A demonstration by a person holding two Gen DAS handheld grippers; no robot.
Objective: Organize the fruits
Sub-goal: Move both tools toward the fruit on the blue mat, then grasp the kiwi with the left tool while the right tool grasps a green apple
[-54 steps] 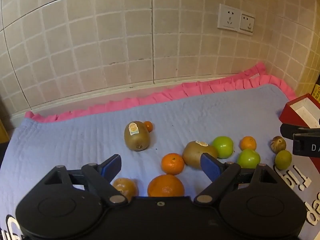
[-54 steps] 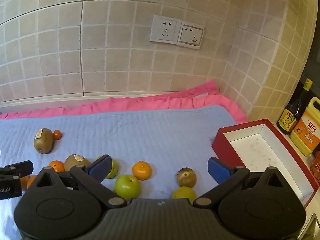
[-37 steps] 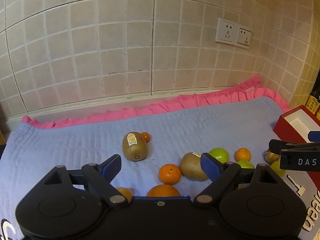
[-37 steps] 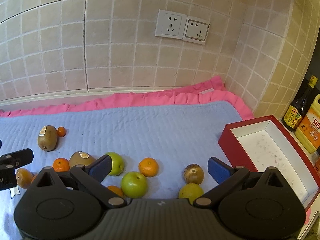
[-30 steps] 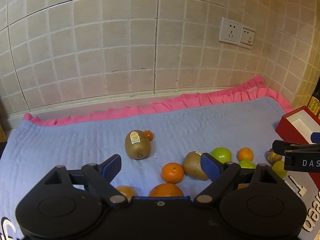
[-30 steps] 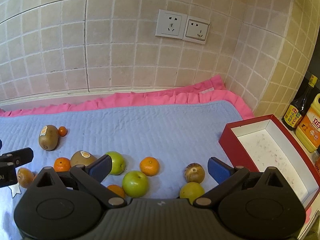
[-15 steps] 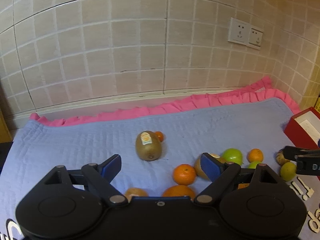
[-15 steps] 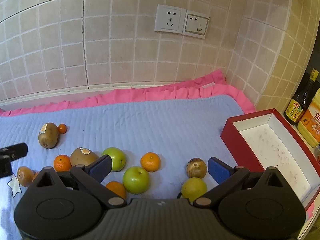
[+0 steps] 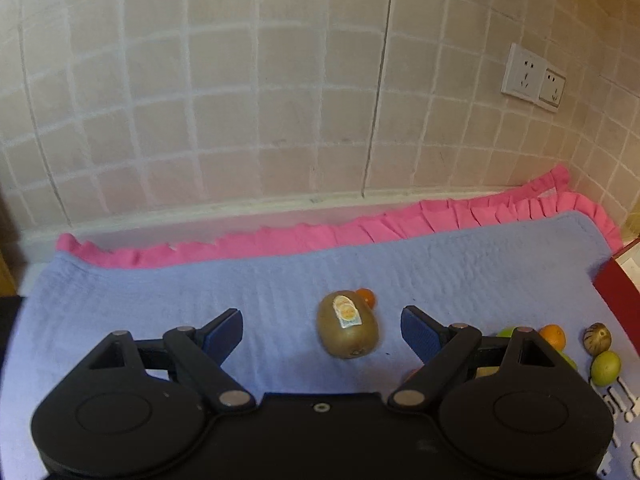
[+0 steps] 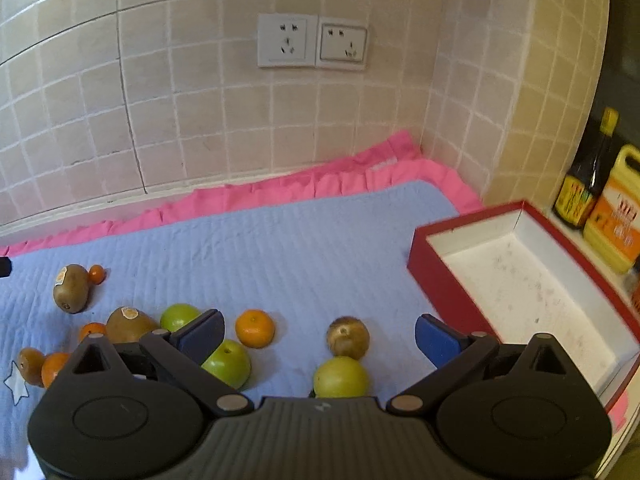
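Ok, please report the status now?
Left gripper open, stickered brown kiwi between fingers. Right gripper open, empty. Red box empty. Nothing blocking.

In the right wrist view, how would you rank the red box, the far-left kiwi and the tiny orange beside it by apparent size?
1. red box
2. far-left kiwi
3. tiny orange

Kiwi and orange sit side by side, so nearness hardly matters.

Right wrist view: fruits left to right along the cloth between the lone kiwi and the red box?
Lone kiwi → small orange → stickered kiwi → mandarin → brown round fruit → red box. Green apples left out: overlapped by the fingers.
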